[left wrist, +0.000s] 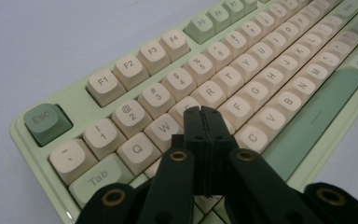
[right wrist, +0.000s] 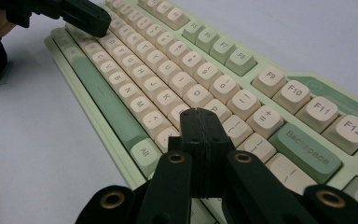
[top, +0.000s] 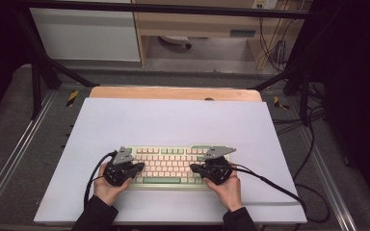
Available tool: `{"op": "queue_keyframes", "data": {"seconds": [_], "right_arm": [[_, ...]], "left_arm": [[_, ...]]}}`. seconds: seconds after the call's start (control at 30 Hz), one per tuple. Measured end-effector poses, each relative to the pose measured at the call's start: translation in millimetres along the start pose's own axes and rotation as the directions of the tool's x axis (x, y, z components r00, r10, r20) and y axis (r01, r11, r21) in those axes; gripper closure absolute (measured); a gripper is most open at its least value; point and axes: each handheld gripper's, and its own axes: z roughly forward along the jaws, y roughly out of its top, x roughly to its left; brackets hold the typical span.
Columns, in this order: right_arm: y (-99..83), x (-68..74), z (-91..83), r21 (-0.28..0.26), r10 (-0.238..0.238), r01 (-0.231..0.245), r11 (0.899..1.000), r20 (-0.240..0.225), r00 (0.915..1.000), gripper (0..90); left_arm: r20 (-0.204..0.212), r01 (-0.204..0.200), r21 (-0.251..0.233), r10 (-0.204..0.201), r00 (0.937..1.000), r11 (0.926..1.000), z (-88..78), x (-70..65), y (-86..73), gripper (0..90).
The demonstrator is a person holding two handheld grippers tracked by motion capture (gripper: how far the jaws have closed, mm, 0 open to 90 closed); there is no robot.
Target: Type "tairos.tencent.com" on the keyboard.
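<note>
On the white table mat (top: 173, 120) I see the green-and-cream keyboard (top: 173, 166) near my edge. My left gripper (top: 137, 167) hovers clenched over its left keys, my right gripper (top: 196, 167) clenched over its right keys.
</note>
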Motion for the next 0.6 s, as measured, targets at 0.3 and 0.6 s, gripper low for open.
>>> {"op": "queue_keyframes", "data": {"seconds": [0.3,0.6], "right_arm": [[-0.3,0.5,-0.5,-0.002,-0.004,0.004,1.0,0.0,1.0,90.0],[-0.8,1.3,0.1,-0.001,-0.006,0.006,1.0,-0.005,1.0,90.0]], "left_arm": [[-0.002,-0.005,0.011,0.005,1.0,0.9999,1.9,0.0,-1.3,90.0],[0.002,-0.006,-0.009,0.006,1.0,0.9999,-1.5,-0.8,-1.5,90.0]]}}
